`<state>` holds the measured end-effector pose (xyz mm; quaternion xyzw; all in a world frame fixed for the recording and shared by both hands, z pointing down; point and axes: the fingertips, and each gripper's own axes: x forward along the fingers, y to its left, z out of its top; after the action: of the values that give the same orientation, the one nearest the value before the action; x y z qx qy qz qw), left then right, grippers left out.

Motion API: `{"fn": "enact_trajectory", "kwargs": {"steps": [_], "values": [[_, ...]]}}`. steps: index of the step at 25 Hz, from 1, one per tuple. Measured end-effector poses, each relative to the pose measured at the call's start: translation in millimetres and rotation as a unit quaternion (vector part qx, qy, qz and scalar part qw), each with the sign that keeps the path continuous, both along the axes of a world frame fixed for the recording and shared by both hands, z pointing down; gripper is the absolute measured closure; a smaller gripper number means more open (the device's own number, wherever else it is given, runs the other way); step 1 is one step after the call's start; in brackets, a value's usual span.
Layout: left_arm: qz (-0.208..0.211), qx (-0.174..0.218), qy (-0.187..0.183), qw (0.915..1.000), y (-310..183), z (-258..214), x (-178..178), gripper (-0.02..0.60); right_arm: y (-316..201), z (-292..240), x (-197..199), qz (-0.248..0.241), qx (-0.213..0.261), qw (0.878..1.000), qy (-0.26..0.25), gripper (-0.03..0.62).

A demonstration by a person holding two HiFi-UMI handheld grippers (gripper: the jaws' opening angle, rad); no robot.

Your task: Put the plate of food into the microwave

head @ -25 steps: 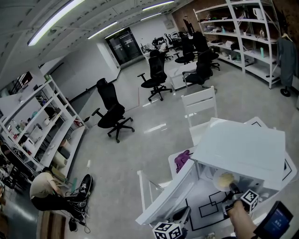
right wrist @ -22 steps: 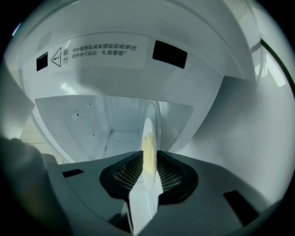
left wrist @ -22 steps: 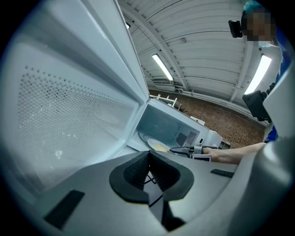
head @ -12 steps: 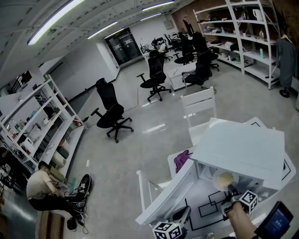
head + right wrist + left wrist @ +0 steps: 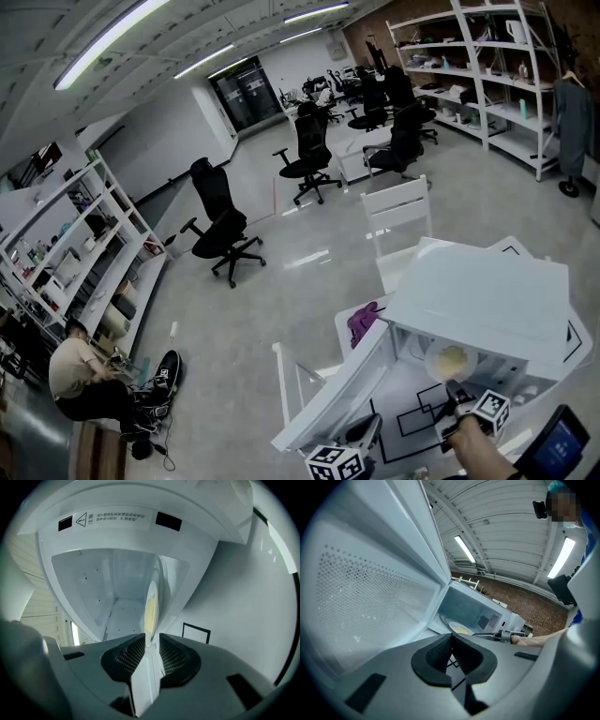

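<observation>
The white microwave (image 5: 483, 295) stands at the lower right with its door (image 5: 333, 398) swung open to the left. A white plate of yellow food (image 5: 451, 361) hangs at the cavity mouth, with my right gripper (image 5: 458, 387) shut on its near rim. In the right gripper view the plate (image 5: 151, 606) shows edge-on between the pads, inside the cavity (image 5: 112, 588). My left gripper (image 5: 452, 656) is shut with nothing in it, just below the open door (image 5: 370, 588). From there the plate (image 5: 459, 629) appears on the cavity floor.
A white slatted chair (image 5: 401, 211) stands behind the microwave. A purple cloth (image 5: 364, 322) lies on the table beside the door. Black office chairs (image 5: 223, 225) dot the floor. Shelving (image 5: 84, 262) lines the left wall, and a person (image 5: 80, 370) sits on the floor there.
My right gripper with the plate has shifted slightly left toward the cavity and rolled a little. The left gripper has stayed put. The person on the floor has moved.
</observation>
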<state>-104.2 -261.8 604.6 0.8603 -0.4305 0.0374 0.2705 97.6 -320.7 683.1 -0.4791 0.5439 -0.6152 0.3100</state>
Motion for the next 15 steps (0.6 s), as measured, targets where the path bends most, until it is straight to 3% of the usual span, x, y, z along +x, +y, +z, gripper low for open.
{"fn": "enact_trajectory", "kwargs": {"steps": [6, 9, 15], "values": [[0.000, 0.000, -0.001, 1.0000, 0, -5, -4, 0.575, -3, -8, -17, -0.014, -0.003, 1.000, -0.020, 0.522], [0.000, -0.002, -0.001, 1.0000, 1, -4, -5, 0.575, -6, -5, -15, -0.013, -0.011, 1.000, -0.013, 0.566], [0.001, -0.002, -0.003, 1.0000, -2, 0, -2, 0.575, -19, -1, -4, 0.000, -0.014, 1.000, -0.016, 0.569]]}}
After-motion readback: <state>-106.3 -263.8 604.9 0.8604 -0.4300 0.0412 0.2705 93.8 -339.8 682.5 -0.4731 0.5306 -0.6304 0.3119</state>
